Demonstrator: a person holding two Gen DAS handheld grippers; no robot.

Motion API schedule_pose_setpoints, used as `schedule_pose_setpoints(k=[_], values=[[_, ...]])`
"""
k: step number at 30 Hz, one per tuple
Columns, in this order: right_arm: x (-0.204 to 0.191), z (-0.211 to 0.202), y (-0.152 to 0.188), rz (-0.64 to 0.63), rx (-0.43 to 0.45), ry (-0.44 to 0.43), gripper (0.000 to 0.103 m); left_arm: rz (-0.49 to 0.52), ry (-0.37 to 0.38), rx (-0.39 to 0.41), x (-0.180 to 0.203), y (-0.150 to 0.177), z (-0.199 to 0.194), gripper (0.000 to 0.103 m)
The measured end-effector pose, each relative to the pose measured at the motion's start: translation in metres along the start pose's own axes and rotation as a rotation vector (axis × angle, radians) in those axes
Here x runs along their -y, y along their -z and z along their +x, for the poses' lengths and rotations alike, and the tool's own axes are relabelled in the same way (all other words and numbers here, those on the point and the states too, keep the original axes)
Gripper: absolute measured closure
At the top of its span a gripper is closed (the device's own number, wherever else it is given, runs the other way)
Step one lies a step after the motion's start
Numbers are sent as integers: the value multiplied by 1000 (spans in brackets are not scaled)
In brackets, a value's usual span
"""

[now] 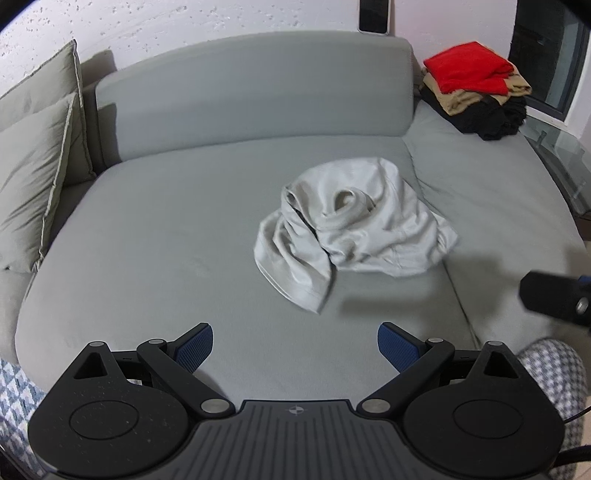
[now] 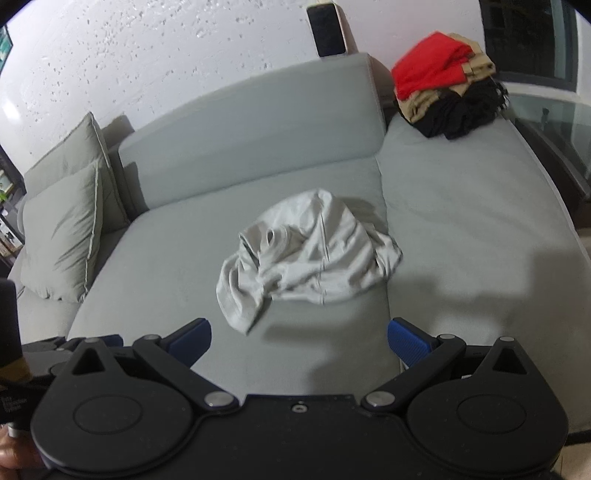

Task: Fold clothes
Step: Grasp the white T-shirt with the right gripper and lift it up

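Grey shirt [image 1: 354, 229] [image 2: 306, 254] lies crumpled in a heap near the middle of the sofa [image 1: 166, 240] [image 2: 461, 240] seat, collar twisted up on top, one loose end trailing toward the front edge. Left gripper [image 1: 295, 347] hovers above the front of the seat, jaws spread wide, nothing between the blue pads [image 1: 195, 345], clear of the shirt. Right gripper [image 2: 299, 341] same story: jaws wide apart, empty, pads [image 2: 408, 343] short of the heap, its shadow falling on the seat under it. A piece of the right gripper also shows at the right edge of the left view, off to the side of the shirt. Folded stack [image 1: 476, 92] [image 2: 447, 92] sits at the far right corner of the sofa, red on top, tan under it, black at the bottom, well apart from the shirt. Two cushions [image 1: 37, 166] [image 2: 66, 221] lean at the left end. Dark phone-like slab [image 1: 373, 16] [image 2: 327, 31] stands against the white wall behind the backrest. Checked fabric [image 1: 554, 373] at lower right, beside the left gripper.
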State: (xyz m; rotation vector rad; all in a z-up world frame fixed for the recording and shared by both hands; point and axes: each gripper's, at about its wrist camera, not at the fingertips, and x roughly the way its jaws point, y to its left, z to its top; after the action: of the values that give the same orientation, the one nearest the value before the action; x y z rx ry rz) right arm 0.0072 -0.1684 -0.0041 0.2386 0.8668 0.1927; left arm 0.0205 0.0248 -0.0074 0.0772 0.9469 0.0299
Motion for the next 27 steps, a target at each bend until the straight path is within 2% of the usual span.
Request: schedule_pose_setpoints(k=[5,10,14,20,23,27], values=[[-3,29,-16,-62,26,-15,5,-25,-23,21,-27,-9,23,10],[-7,66,-33,-114,32,-34,32,-56,1,17,-47,-12,51,21],[-14,110,-47,-141,-5,-49,41,-90,54,1,-54,-21,71,21],[-34,174,-71,-185,-75,-46,39,-123,89,-19,-61,-25,97,16],[-52,202,-77,-231,-104,-56,24,-128,94,-30,-68,-22,107,15],[-76,239,-86,-293,-143,-70,23,-166,79,-27,-83,-28,125,16]])
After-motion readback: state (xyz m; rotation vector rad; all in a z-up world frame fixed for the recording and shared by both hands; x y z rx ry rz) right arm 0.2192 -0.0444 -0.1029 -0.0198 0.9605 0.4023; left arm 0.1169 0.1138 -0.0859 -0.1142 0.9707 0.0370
